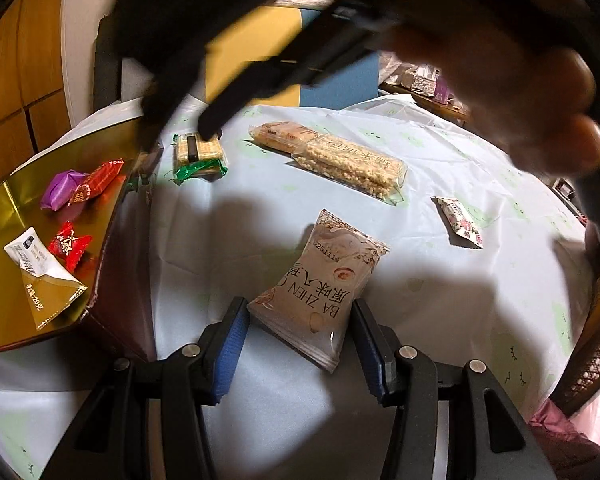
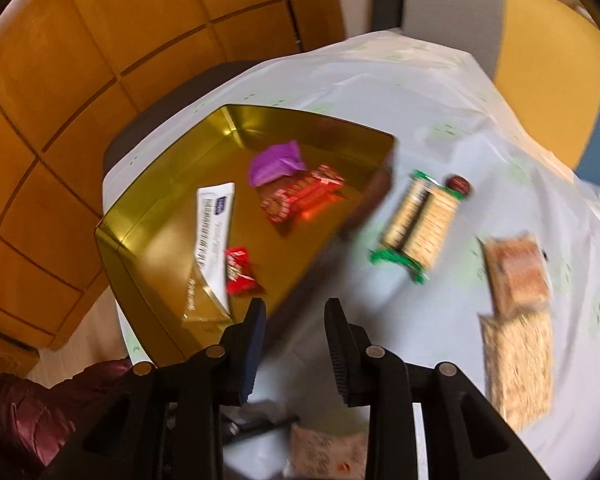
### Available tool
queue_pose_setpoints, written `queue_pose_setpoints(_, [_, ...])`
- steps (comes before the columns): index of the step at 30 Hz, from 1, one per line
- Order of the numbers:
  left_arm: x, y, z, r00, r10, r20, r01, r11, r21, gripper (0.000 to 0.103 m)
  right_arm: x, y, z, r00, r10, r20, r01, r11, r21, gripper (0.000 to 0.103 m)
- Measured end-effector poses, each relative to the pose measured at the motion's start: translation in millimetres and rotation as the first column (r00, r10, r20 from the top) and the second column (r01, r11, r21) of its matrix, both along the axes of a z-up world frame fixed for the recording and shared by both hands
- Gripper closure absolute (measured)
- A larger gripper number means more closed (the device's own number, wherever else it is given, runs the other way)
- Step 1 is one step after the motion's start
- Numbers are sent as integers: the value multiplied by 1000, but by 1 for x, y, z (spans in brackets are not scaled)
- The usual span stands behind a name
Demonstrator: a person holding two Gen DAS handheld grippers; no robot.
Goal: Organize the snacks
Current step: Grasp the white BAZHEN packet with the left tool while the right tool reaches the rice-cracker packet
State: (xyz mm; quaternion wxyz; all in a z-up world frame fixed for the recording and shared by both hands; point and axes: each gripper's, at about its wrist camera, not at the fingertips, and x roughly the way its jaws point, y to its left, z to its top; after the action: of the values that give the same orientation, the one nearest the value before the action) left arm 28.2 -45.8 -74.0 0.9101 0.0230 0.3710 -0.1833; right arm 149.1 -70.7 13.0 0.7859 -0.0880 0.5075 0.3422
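My left gripper [image 1: 300,312] is open, its blue pads on either side of a beige "BA ZHEN" snack packet [image 1: 320,284] lying on the pale tablecloth. The gold tin [image 1: 4,208] at left holds a purple candy [image 1: 60,188], red candies [image 1: 70,242] and a white sachet [image 1: 32,256]. My right gripper [image 2: 296,316] is open and empty, high above the table near the tin's [image 2: 148,216] edge; in the left wrist view it is a blurred dark shape across the top. A green-wrapped cracker pack [image 2: 420,220], two grain bars [image 1: 352,164] and a small floral packet [image 1: 460,220] lie on the cloth.
A wooden cabinet [image 2: 80,80] stands behind the table. A yellow and blue chair [image 2: 552,60] is at the far side. A wicker object [image 1: 592,356] sits at the right table edge. Maroon fabric [image 2: 28,412] is at the lower left.
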Motion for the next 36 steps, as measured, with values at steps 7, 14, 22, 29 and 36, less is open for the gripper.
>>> queue_pose_setpoints(7, [0,-1,0,1000,1,3,-1,1000,7,50,-12,-57,3,992,-124,15,124,992,10,72])
queue_pose_setpoints(14, [0,-3,-1,1000,4,7,-4,1000,15,50,-15,-122,-11,960,-279,-3,279,960,-18,70])
queue_pose_setpoints(22, [1,-3,-1,1000,7,5,-7,1000,24,50,-4,-150,-23,938,-340,72,346,929,-130,53])
queue_pose_setpoints(29, [2,-3,-2,1000,5,2,-5,1000,30,50,25,-138,-33,963,-252,98,269,931,-246,30])
queue_pose_setpoints(36, [4,-5,-3,1000,3,-1,-3,999,39,50,51,-133,-54,979,-192,74,205,927,-315,27])
